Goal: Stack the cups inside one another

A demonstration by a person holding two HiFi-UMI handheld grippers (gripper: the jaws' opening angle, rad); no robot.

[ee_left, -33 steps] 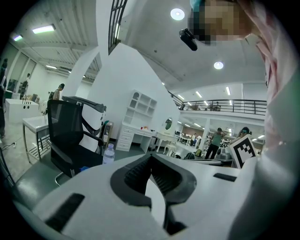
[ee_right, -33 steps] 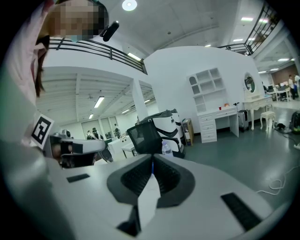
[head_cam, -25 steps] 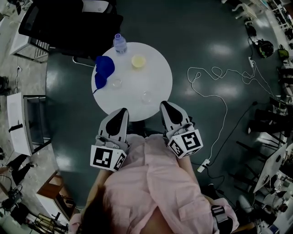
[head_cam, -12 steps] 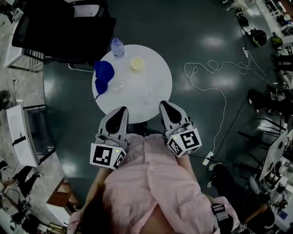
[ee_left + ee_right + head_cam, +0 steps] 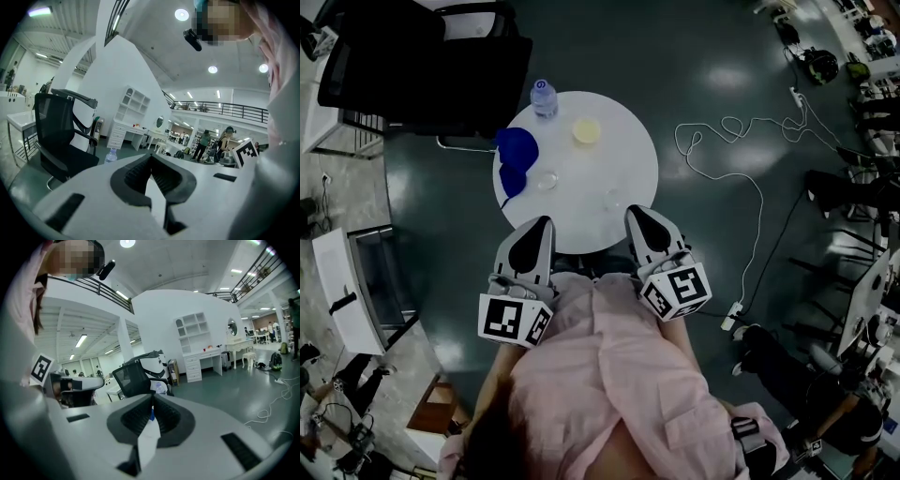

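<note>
Left gripper view shows the left claw [image 5: 151, 160] clenched empty, right gripper view the right claw [image 5: 153, 400] likewise.

The round white table [image 5: 628, 157] is bare across its centre and right side, open to a reach from the frame's lower edge. The left clear cup [image 5: 547, 178] and the right clear cup [image 5: 610, 199] stand well apart, with a free lane between them. A blue object [image 5: 514, 150], a bottle [image 5: 544, 97] and a yellow cup [image 5: 586, 130] crowd the upper-left rim. A black chair [image 5: 431, 66] stands just beyond.
</note>
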